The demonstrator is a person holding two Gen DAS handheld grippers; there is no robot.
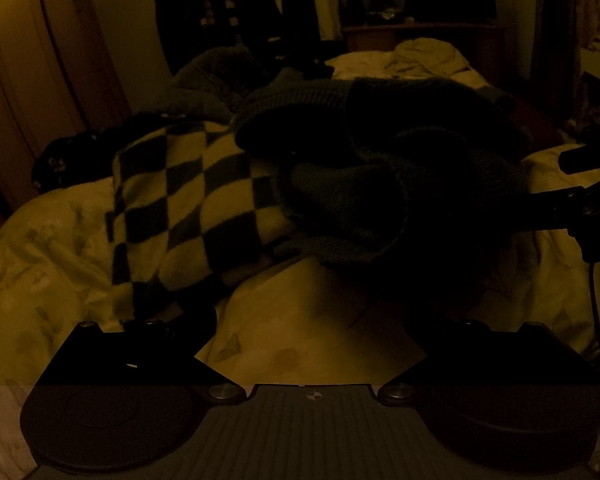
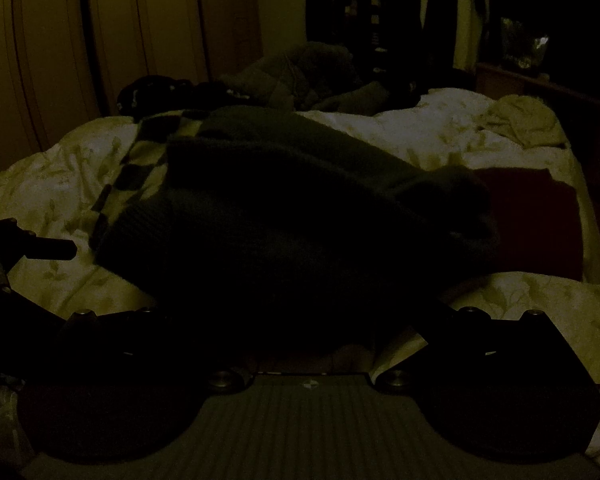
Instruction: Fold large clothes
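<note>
The room is very dim. A dark knitted sweater (image 1: 380, 168) lies bunched on a bed, partly on top of a black-and-cream checkered garment (image 1: 188, 200). My left gripper (image 1: 312, 320) is open and empty above the pale duvet (image 1: 60, 248), just short of the sweater's near edge. In the right wrist view the sweater (image 2: 292, 208) fills the middle and the checkered garment (image 2: 140, 160) shows at its left. My right gripper (image 2: 296, 320) has its fingers spread wide at the sweater's near edge, lost in shadow. The right gripper (image 1: 580, 192) shows at the right of the left view, and the left gripper (image 2: 40, 248) at the left of the right view.
A dark red cloth (image 2: 540, 216) lies right of the sweater. A grey heap of clothes (image 2: 300, 76) and a pale crumpled cloth (image 2: 524, 124) lie at the far end of the bed. Wardrobe doors (image 2: 100, 40) stand at the left; hanging clothes (image 2: 380, 20) are behind.
</note>
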